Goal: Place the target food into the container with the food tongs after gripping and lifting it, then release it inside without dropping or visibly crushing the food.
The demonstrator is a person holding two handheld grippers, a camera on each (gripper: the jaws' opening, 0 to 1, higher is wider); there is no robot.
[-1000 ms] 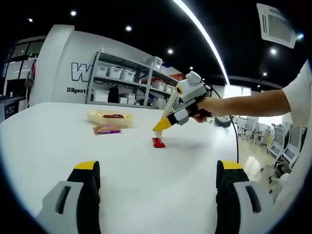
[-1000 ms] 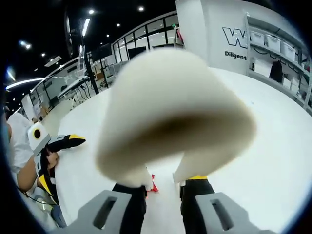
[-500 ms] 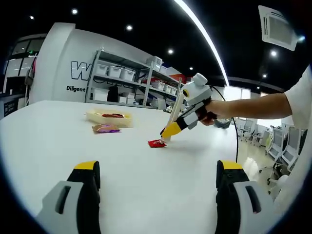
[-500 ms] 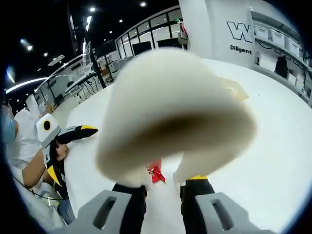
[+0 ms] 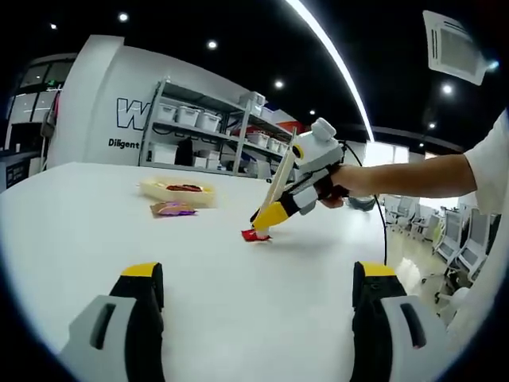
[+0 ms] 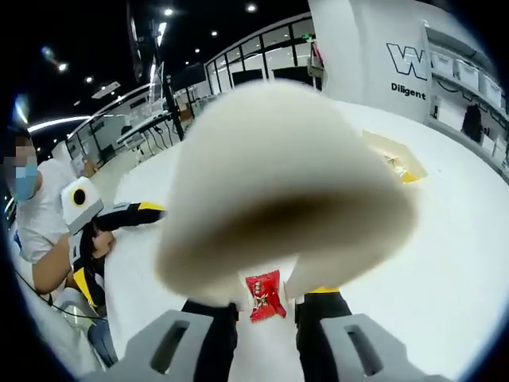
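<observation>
A small red food packet [image 5: 254, 235] lies flat on the white table [image 5: 119, 239]; in the right gripper view the red packet [image 6: 265, 294] shows between the two tong arms. My right gripper [image 6: 265, 304] is shut on cream food tongs [image 6: 286, 191], whose bent end blurs close to the lens. In the left gripper view the right gripper [image 5: 272, 213] slants down and the tongs' [image 5: 280, 177] tips touch the packet. I cannot tell whether the tips pinch it. The shallow yellow container [image 5: 179, 191] stands further back. My left gripper [image 5: 258, 272] is open and holds nothing.
A purple packet [image 5: 173, 210] lies in front of the container [image 6: 394, 155]. Shelves with bins [image 5: 207, 131] line the far wall. In the right gripper view a person holds the left gripper [image 6: 119, 216] at the table's edge.
The red packet has gone from standing on edge to lying flat. The right gripper swung up and back, then came down with the tong tips at the packet again. The left gripper stayed still.
</observation>
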